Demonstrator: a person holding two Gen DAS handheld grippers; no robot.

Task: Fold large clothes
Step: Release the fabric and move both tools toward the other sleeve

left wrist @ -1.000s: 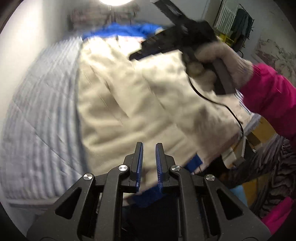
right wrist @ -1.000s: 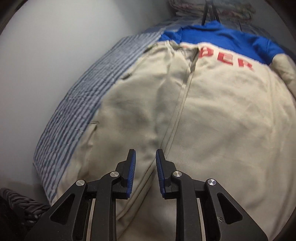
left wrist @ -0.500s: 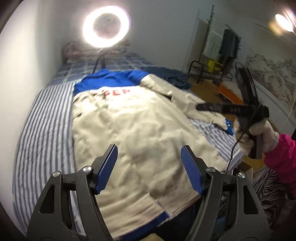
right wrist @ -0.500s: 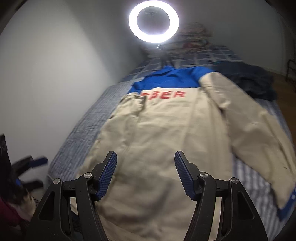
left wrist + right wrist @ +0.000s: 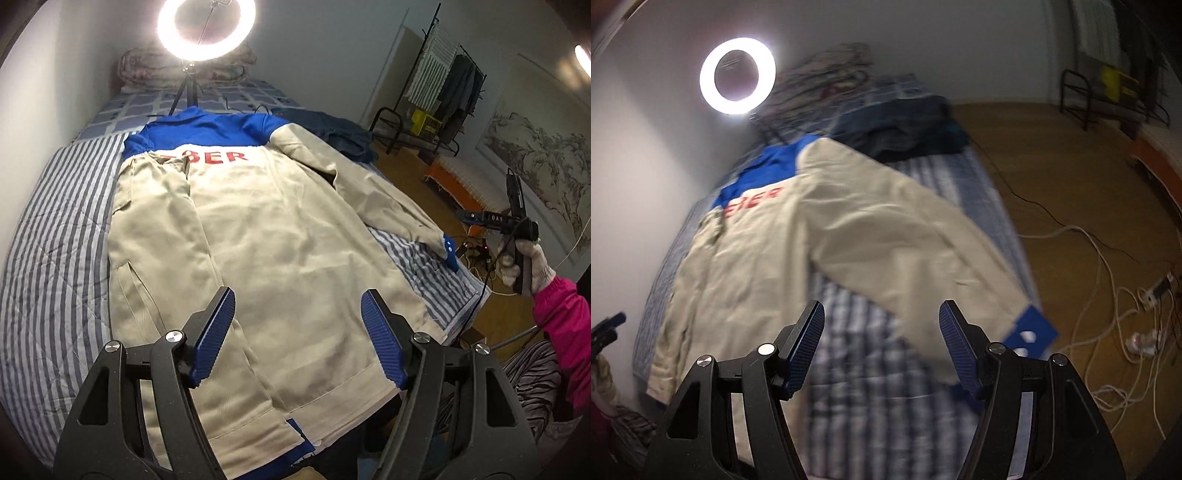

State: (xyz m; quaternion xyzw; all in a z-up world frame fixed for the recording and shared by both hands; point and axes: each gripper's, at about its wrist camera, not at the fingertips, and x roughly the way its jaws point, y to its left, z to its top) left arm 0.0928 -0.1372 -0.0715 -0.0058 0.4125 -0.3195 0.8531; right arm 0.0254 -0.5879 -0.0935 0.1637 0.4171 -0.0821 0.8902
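Beige jacket (image 5: 280,236) spread flat on striped bed (image 5: 48,236); left gripper (image 5: 297,338) and right gripper (image 5: 881,349) above it, jaws wide apart, holding nothing.

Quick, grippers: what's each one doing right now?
Left gripper: open, holding nothing, above the jacket.
Right gripper: open, holding nothing.

A beige jacket (image 5: 280,243) is lying flat on the striped bed (image 5: 48,258), its blue collar far. The left gripper (image 5: 297,334) is hovering wide apart above the near hem, holding nothing.
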